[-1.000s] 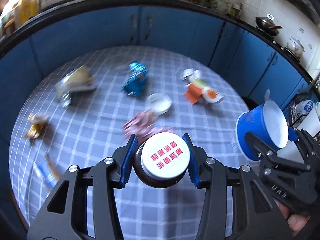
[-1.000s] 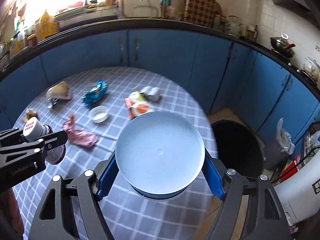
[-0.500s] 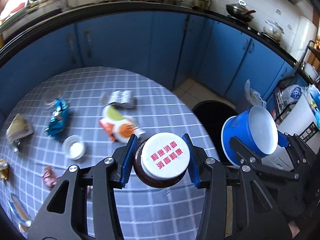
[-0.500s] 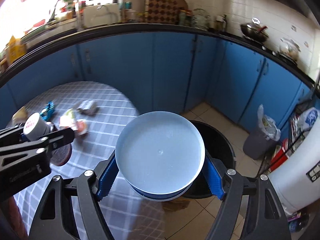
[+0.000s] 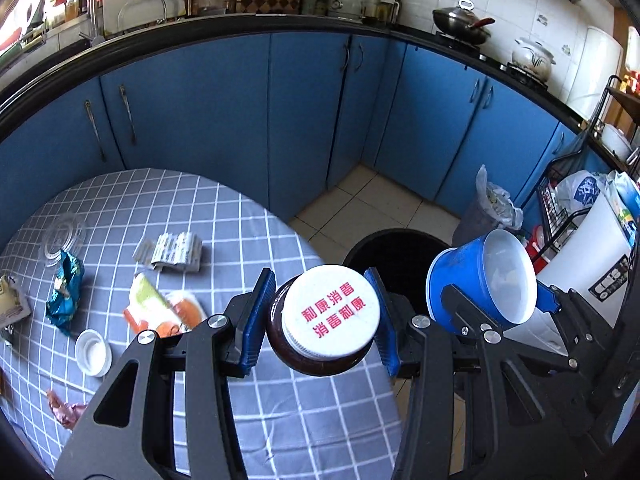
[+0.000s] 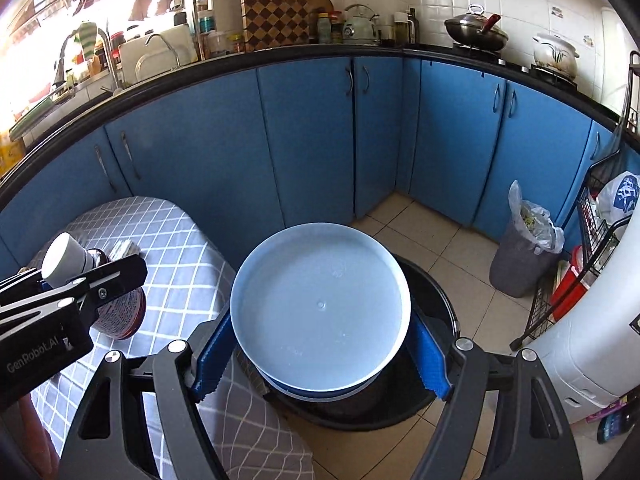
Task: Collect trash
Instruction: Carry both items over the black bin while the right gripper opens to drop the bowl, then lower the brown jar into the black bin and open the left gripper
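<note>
- The left gripper [image 5: 323, 318] is clamped on a dark glass jar with a white screw lid printed in red characters [image 5: 330, 312], its blue pads pressing the jar's sides just under the lid.
- The right gripper [image 6: 320, 340] is closed around a blue plastic tub with a pale round lid [image 6: 322, 300], pads on opposite sides of the wall.
- The jar hangs over the edge of the grey checked tablecloth [image 5: 224, 240], just short of the round black bin [image 5: 400, 252] on the tiled floor; the tub is directly above that bin's mouth.
- The jar looks heavy, rigid, smooth and breakable, so the hold below the lid seems sensible. The tub is probably light and slightly springy; a mid-wall squeeze suits it.
- Both tools point forward and downward, side by side, left one nearer the table.
- Wrappers, a small white cap [image 5: 94, 352] and a blister pack [image 5: 170, 250] lie on the cloth.
</note>
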